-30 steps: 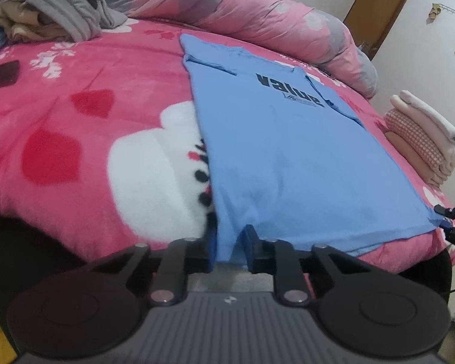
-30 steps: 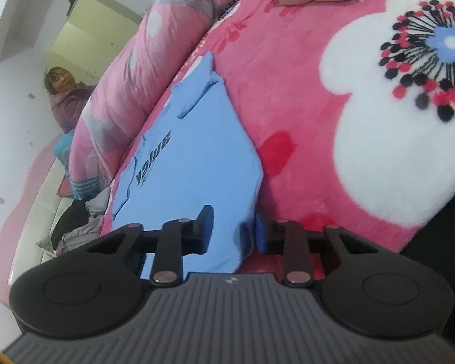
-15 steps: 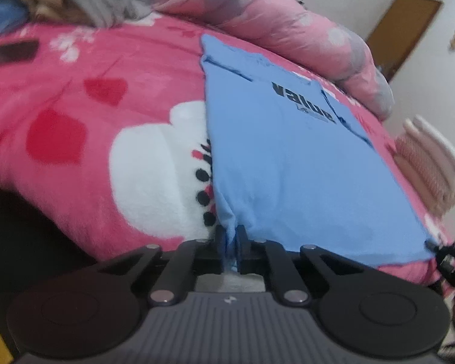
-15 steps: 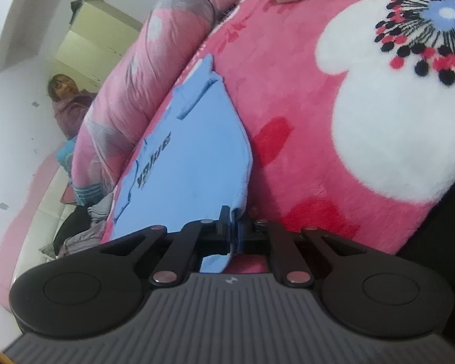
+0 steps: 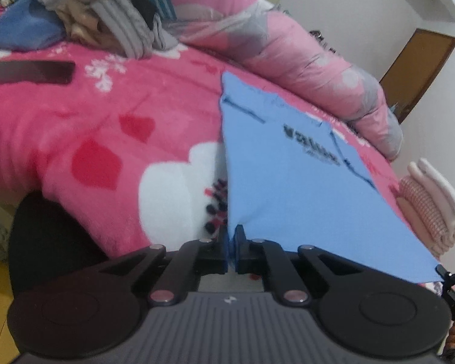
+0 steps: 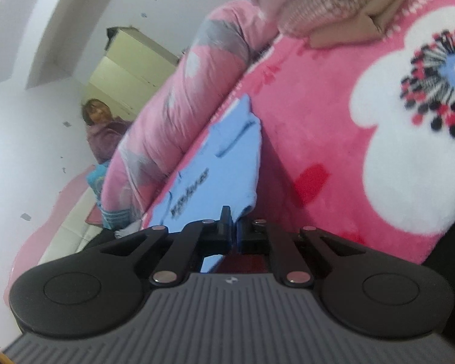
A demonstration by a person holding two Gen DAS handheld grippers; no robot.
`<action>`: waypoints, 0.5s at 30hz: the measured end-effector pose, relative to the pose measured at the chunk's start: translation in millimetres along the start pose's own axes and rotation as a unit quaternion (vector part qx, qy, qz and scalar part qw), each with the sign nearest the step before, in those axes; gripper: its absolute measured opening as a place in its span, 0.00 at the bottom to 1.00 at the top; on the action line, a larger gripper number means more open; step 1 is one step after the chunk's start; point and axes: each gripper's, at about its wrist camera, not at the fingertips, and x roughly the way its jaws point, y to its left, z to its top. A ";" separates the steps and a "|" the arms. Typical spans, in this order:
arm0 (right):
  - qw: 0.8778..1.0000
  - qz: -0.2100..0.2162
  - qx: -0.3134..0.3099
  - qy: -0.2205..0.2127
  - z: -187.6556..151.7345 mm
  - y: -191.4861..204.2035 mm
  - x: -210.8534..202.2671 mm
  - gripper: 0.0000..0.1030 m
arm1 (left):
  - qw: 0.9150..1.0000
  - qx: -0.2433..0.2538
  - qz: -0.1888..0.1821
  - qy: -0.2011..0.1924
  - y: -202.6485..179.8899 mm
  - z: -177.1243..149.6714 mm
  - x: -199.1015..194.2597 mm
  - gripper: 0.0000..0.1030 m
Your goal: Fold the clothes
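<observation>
left hand-held gripper point(image 5: 231, 244) clenched on blue t-shirt point(image 5: 288, 182) hem corner | right hand-held gripper point(image 6: 232, 232) clenched on other corner, seemingly | shirt flat on bed point(image 5: 75, 127) | lift both evenly, hem taut, fold toward collar

Blue printed T-shirt point(image 5: 291, 179), hem corners lifted
</observation>
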 end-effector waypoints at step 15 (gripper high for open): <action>0.995 0.077 -0.026 -0.056 -6.7 27.0 -70.8 0.01 | 0.997 0.004 -0.067 -0.046 -8.5 3.6 -92.1 0.04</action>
